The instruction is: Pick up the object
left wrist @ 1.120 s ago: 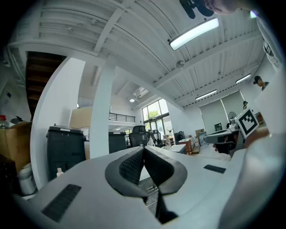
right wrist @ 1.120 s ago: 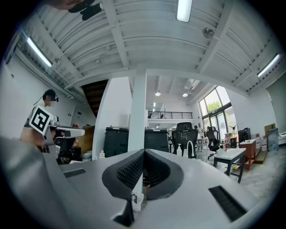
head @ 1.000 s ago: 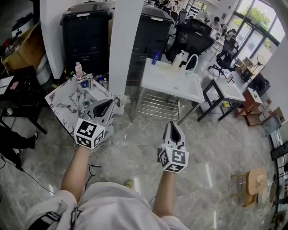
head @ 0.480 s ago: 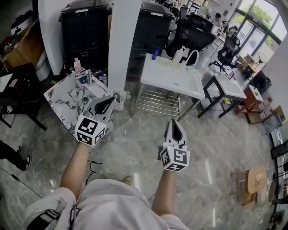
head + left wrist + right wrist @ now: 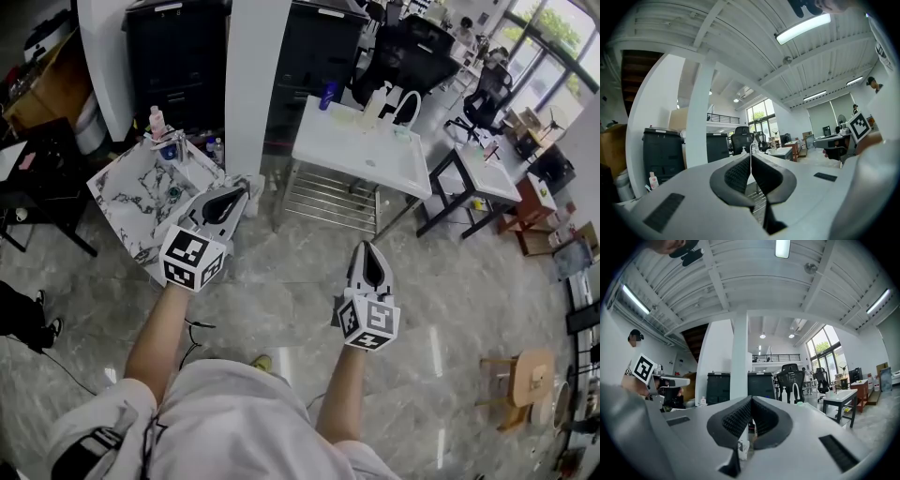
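Both grippers are held out level over the grey stone floor, well short of the tables. My left gripper point(image 5: 242, 193) is shut with nothing in it, and its tip points at the near corner of the marble-topped table point(image 5: 127, 202). In the left gripper view its pads point(image 5: 740, 173) meet in a thin line. My right gripper point(image 5: 367, 247) is also shut and empty, with pads point(image 5: 740, 417) pressed together, and it points toward the white table point(image 5: 361, 159). Small bottles point(image 5: 157, 122) stand at the marble table's far end. Which object the task means I cannot tell.
A white pillar point(image 5: 253, 84) rises between two black cabinets point(image 5: 178, 66). The white table carries a blue bottle point(image 5: 327, 94) and white bottles point(image 5: 375, 103), with a wire shelf point(image 5: 328, 202) beneath. Office chairs point(image 5: 403, 61) stand behind it, a wooden stool point(image 5: 525, 389) at the lower right.
Both grippers have moved forward toward the tables, which now lie closer. The left gripper's tip now overlaps the marble table's corner. Both stay shut.
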